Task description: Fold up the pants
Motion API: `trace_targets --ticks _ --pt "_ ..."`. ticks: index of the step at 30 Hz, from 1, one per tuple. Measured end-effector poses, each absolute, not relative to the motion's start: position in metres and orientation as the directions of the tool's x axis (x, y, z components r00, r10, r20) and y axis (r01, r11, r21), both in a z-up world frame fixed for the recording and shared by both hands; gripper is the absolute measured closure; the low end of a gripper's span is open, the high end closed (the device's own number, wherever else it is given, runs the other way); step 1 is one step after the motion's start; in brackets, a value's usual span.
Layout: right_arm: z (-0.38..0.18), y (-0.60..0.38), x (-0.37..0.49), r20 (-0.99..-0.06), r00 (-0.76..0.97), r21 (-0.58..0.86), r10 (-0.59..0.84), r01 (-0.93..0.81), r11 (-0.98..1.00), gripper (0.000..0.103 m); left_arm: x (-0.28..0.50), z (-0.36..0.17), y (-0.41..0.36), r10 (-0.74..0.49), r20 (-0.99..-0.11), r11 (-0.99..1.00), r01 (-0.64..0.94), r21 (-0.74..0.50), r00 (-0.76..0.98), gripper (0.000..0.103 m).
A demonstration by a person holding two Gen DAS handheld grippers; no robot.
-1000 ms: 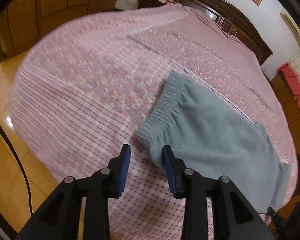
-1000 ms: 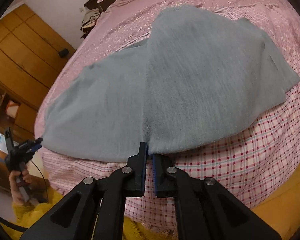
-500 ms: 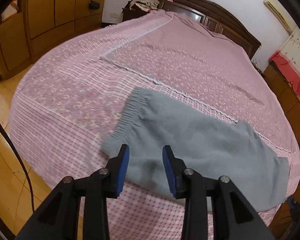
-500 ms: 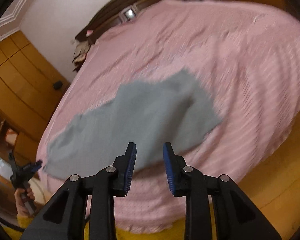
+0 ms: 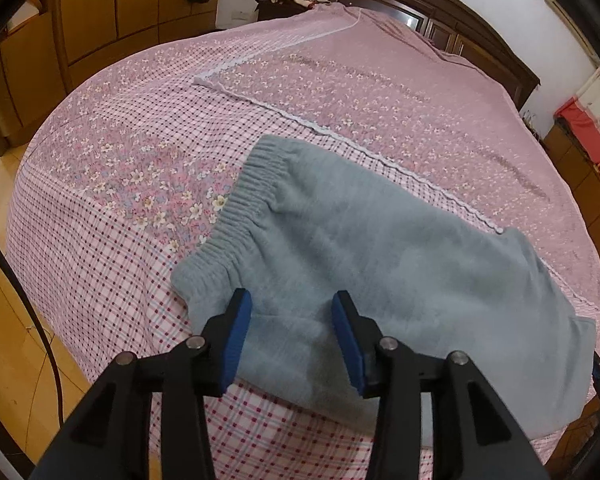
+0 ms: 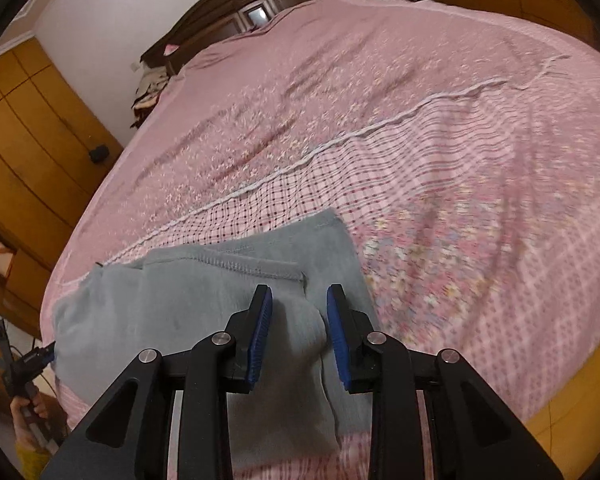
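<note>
Since the earlier frames, the right gripper [image 6: 298, 332] has let go of the edge of the grey pants [image 5: 380, 272] it was pinching and has swung across to the opposite end of the garment; its fingers [image 6: 260, 332] have been opening and now stand released, parted over a raised pucker of cloth without pressing on it. Left gripper [image 5: 290, 338] has drifted sideways from beside the elastic waistband [image 5: 240, 216] to a place over the pants' near edge; its fingers [image 5: 236, 336] have just been opening further and are likewise released, with cloth below them but none clamped.

Pants lie already doubled on the pink checked and floral bedspread [image 5: 112, 208], near the foot of the bed, waistband toward the left gripper, with a stitched hem [image 6: 252, 266] showing on top in the right wrist view. Judged step: regrasping between folds. Next move likely calls for each gripper to descend and pinch all layers at its end, so that the garment can be folded across its length.

No containers appear in either view.
</note>
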State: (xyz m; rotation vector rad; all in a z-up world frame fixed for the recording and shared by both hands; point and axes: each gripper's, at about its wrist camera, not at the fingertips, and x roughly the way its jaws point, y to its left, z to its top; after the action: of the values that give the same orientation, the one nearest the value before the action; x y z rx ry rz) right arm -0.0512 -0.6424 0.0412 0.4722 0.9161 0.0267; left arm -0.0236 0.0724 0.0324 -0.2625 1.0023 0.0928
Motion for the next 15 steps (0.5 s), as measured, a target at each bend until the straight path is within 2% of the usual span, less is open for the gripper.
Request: trace_targets --ticks 4,9,15 --pt "0.038 -0.637 -0.045 -0.747 0.625 0.402 0.229 0.15 0.903 0.065 -0.022 0.031 0.071 -0.033 -0.842 0.968 -0.193 -0.161 0.538 0.057" --pt "0.034 -0.625 -0.039 -0.765 0.61 0.341 0.206 0.113 0.933 0.064 -0.021 0.029 0.07 -0.025 -0.841 0.968 -0.196 -0.155 0.541 0.056" --pt "0.031 -0.599 -0.033 -0.798 0.587 0.2 0.138 0.041 0.979 0.065 -0.022 0.029 0.069 -0.025 -0.839 0.969 -0.194 -0.154 0.544 0.056"
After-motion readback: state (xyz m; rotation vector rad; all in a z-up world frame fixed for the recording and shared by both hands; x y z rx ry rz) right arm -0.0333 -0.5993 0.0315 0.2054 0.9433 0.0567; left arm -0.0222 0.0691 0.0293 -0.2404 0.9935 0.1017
